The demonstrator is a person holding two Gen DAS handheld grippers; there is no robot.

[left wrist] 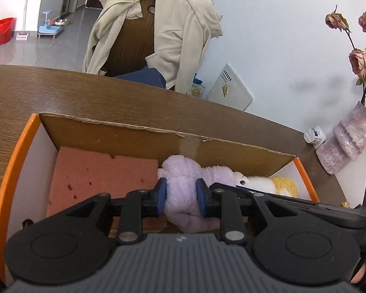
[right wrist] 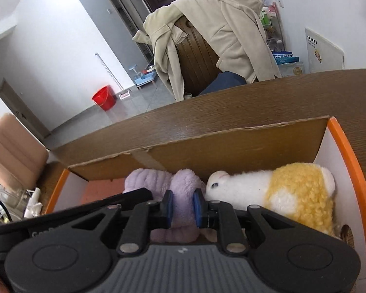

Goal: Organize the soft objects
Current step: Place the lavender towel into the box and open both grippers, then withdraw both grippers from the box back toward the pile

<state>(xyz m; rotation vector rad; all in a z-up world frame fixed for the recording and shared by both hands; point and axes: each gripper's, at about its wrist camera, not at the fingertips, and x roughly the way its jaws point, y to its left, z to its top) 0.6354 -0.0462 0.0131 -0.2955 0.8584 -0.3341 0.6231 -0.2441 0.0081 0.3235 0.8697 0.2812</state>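
An open cardboard box with an orange rim (left wrist: 2,185) (right wrist: 349,151) stands on the wooden table. Inside lie a pink sponge (left wrist: 90,173), a lilac fluffy cloth (left wrist: 183,183) (right wrist: 183,185) and a white and yellow plush animal (left wrist: 275,183) (right wrist: 292,190). My left gripper (left wrist: 181,191) is shut on one part of the lilac cloth, low in the box. My right gripper (right wrist: 182,204) is shut on another part of the same cloth, beside the plush animal's head. The right gripper's body shows at the right of the left wrist view.
A chair draped with a beige jacket (left wrist: 158,29) (right wrist: 219,31) stands behind the table (left wrist: 61,90). A purple vase with dried roses (left wrist: 346,141) and a small white bottle (left wrist: 313,135) stand at the table's right end. A red bucket (left wrist: 3,30) is on the floor.
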